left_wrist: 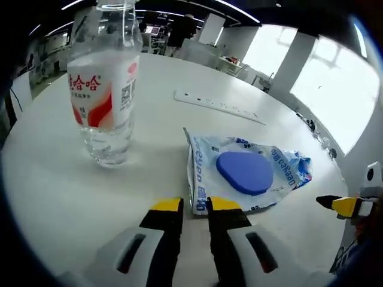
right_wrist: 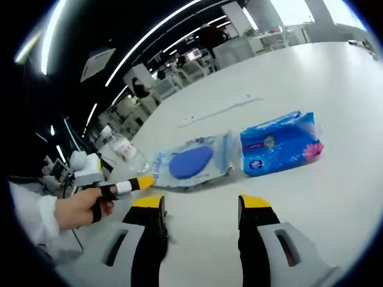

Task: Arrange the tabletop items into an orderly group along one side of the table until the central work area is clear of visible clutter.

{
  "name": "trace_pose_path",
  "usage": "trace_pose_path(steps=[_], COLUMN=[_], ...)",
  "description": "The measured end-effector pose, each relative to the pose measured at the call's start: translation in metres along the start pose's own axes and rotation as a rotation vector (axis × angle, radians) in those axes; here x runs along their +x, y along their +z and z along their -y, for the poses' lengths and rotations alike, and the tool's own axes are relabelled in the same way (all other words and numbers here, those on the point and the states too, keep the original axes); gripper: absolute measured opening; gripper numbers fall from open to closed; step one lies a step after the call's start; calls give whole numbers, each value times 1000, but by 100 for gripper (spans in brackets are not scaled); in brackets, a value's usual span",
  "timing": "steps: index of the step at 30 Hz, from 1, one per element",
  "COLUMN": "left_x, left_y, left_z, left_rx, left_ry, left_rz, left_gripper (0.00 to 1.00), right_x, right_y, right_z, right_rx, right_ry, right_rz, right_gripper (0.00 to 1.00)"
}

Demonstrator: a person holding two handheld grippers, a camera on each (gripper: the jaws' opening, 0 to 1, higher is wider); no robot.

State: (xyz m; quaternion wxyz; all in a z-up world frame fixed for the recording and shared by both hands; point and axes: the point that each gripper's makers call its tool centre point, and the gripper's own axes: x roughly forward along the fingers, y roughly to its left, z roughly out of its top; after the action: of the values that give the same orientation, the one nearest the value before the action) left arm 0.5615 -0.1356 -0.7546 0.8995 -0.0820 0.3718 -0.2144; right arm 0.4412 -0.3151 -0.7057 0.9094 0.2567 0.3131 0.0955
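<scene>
Round white table [left_wrist: 54, 179] in an open office, carrying four loose items. Water bottle [left_wrist: 106, 78] upright at the left of the left gripper view, clear plastic, red-and-white label, partly filled. Clear packet with a blue oval pad inside [left_wrist: 244, 173] lying flat just right of centre, its near edge just ahead of the left gripper [left_wrist: 195, 206]. Long white strip, probably a power strip [left_wrist: 218, 106], farther back, well apart from both. Blue tissue pack [right_wrist: 281, 143] seen in the right gripper view, lying just beside the clear packet, touching or nearly so. Left gripper low over the tabletop, jaws drawn close with a slim gap and nothing between them. Right gripper [right_wrist: 202, 203] held back from the items, jaws spread wide, empty. Hand [right_wrist: 78, 208] on the left gripper's handle visible at the left of the right gripper view. Nothing grouped to one side yet; all items still in the central area. Risks as judged: thin, slippery film on the packet likely to slide or crumple instead of lifting if pinched at the edge; tall bottle liable to tip if nudged high up or swept sideways; pushing the packet could drag the tissue pack along unevenly.
</scene>
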Motion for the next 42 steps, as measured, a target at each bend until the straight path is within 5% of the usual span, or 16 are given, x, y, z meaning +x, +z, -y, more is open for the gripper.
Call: trace_pose_path(steps=[6,9,13,27,42], left_x=[-14,-19,-31,-86,-137], left_y=[6,7,8,11,4], left_z=[9,0,-1,-7,-20], left_rx=[-10,61,58,79,78], left_ry=[-11,54,52,97,97], left_rz=[46,45,58,67,97], left_gripper=[48,84,99,99,95], right_x=[-26,-36,-50,-72,-92], right_y=[-7,-12,-14,-9,-20], right_z=[10,13,15,-8,-2], right_rx=[52,79,100,73,91], right_ry=[-15,-15,-18,41,41], right_rz=[39,42,61,97,96], right_gripper=[51,52,53,56,57])
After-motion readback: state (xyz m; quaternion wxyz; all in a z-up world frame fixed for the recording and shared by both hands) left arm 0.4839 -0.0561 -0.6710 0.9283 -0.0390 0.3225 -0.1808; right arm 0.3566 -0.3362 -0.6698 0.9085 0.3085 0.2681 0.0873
